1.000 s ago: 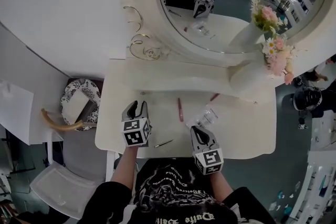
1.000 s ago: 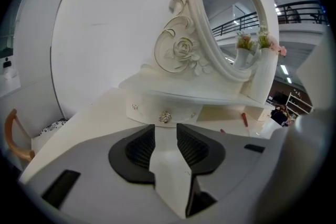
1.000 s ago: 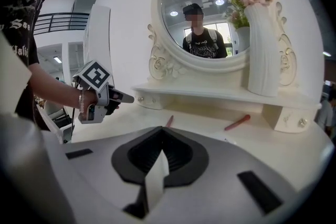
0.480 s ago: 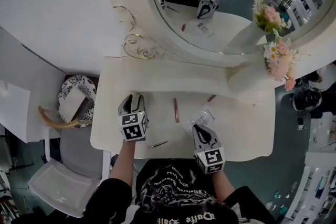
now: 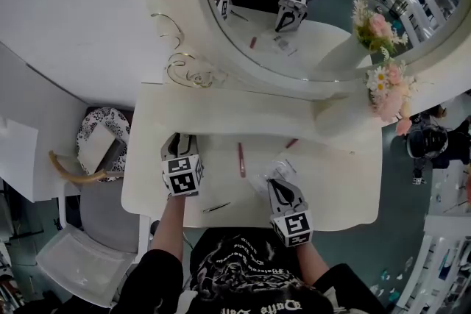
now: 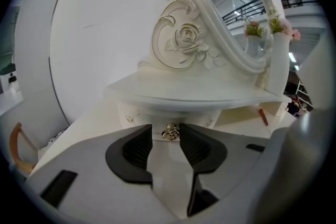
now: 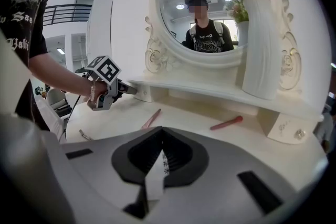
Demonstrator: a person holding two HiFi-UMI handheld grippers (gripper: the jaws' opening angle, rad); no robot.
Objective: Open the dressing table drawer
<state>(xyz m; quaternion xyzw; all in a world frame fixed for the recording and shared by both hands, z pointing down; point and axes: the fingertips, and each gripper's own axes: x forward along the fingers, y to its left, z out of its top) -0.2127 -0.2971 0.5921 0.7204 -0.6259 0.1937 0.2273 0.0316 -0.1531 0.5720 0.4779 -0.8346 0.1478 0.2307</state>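
Note:
The white dressing table [image 5: 331, 187] has a small drawer [image 6: 135, 116] under its shelf, at the left, with a gold knob [image 6: 170, 132]. My left gripper [image 6: 166, 128] [image 5: 181, 139] is open right at that drawer. Its jaws have just been opening, and the knob sits between the tips with a gap on each side. My right gripper [image 5: 279, 184] [image 7: 160, 130] rests low over the tabletop with its tips together. A white printed strip shows in the slit behind the tips. A clear packet [image 5: 266, 177] lies at those tips; I cannot tell if it is held.
A pink pen [image 5: 241, 158], a red pen [image 5: 292, 143] and a thin metal clip [image 5: 217, 207] lie on the tabletop. A white vase [image 5: 344, 118] of flowers stands on the shelf at the right, under the oval mirror [image 5: 331, 4]. A second drawer [image 7: 289, 131] is at the right. A patterned stool [image 5: 103, 147] stands left of the table.
My left gripper has moved forward, so its tips now reach the shelf's edge at the drawer, and its jaws stand wider. The right gripper has shifted only a little.

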